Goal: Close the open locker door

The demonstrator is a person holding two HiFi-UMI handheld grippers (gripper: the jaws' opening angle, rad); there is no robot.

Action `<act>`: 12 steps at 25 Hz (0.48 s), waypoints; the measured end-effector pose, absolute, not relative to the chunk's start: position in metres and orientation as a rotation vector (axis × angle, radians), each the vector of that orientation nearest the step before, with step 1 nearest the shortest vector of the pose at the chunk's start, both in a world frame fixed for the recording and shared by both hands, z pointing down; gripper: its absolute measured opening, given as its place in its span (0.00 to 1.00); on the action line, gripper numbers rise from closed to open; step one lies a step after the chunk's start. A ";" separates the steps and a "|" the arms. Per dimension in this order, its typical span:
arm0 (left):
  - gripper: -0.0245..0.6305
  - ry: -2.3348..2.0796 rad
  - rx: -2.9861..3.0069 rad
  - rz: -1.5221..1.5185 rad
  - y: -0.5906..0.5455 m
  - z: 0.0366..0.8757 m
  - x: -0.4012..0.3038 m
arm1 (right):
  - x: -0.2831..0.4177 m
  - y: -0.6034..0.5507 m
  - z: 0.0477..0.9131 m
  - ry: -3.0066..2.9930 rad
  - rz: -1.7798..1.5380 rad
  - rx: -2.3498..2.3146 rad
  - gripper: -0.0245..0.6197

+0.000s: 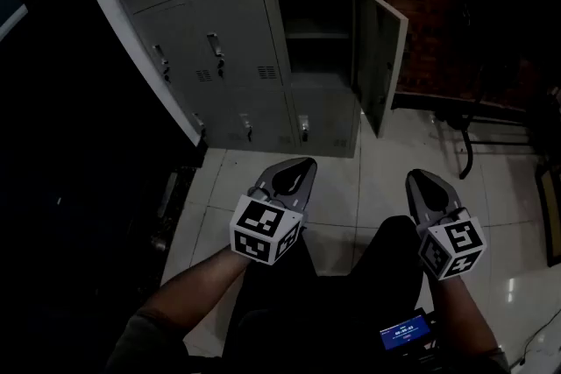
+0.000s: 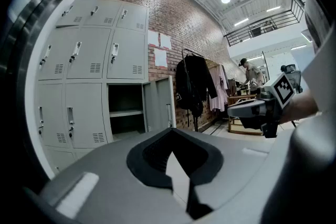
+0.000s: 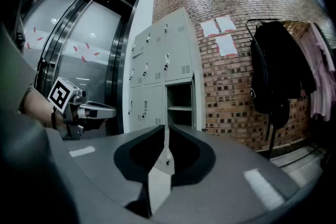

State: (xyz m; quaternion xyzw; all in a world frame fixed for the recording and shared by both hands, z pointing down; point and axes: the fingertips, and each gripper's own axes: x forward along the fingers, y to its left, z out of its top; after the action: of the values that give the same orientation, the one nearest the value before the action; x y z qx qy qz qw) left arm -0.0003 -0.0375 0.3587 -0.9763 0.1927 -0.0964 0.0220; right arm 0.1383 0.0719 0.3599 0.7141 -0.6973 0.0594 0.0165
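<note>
Jaws on the left gripper (image 1: 302,163) are closed tip to tip with nothing between them, and those of the right gripper (image 1: 420,177) are shut the same way, leaving only a thin slit and holding nothing. Two hands carry the two grippers side by side and apart, both stretched forward, nearly level with a slight downward dip. The left forearm (image 1: 200,286) reaches out from the lower edge of the head view. One small device with a lit blue screen (image 1: 404,333) sits low by the right arm. Pale floor tiles (image 1: 351,188) lie under both grippers, which are well short of the lockers.

Ahead stands one grey locker bank (image 1: 230,39), three columns wide. One locker door (image 1: 379,57) in the right column stands open, hinged on its right side and swung out toward the person. Its dark compartment (image 1: 316,17) has a single shelf (image 1: 317,35). The other doors in view are closed.

Beyond, on the brick wall (image 3: 236,86), hang two sheets of paper (image 3: 226,45). One clothes rack (image 3: 281,71) stands beside it with dark and pale pink garments.
</note>
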 end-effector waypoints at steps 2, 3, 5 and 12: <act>0.04 0.602 -3.022 -0.296 -0.045 0.360 0.003 | 0.143 0.064 0.362 -2.165 0.178 2.215 0.08; 0.04 0.603 -3.021 -0.294 -0.048 0.361 0.005 | 0.146 0.060 0.363 -2.165 0.176 2.214 0.09; 0.04 0.602 -3.017 -0.289 -0.055 0.361 0.011 | 0.151 0.052 0.364 -2.166 0.174 2.212 0.10; 0.04 0.595 -3.014 -0.280 -0.088 0.359 0.037 | 0.175 0.018 0.365 -2.165 0.174 2.211 0.10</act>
State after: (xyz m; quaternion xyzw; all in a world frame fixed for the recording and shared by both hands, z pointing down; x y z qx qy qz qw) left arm 0.0373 -0.0879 0.3586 -0.9766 0.1928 -0.0908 0.0281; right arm 0.1752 0.0176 0.3653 0.7132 -0.6984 0.0561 0.0214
